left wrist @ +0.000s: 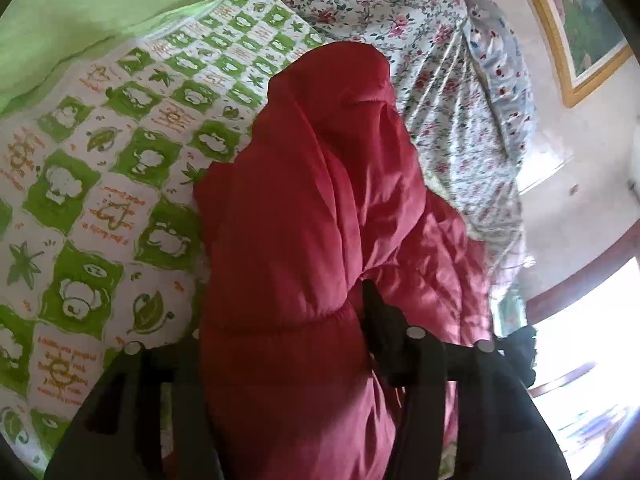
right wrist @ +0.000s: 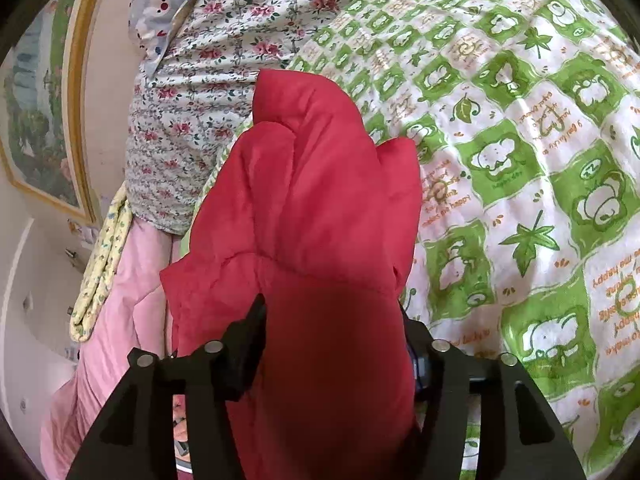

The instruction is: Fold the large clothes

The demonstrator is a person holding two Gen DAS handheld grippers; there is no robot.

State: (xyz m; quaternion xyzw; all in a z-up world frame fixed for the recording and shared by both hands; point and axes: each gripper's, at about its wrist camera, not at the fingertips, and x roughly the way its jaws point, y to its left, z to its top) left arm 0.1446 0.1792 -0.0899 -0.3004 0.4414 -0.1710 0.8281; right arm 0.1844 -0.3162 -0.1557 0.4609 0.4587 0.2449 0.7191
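Note:
A red padded jacket hangs bunched over the bed. My left gripper is shut on a thick fold of it; the cloth fills the space between the black fingers and hides the left one. In the right wrist view the same red jacket rises in front of the camera. My right gripper is shut on another bunch of it, with cloth packed between the fingers. The jacket's lower part is hidden behind both grippers.
A green and white quilt covers the bed. Floral bedding is piled at its end. A pink blanket hangs at the edge. A framed picture is on the wall.

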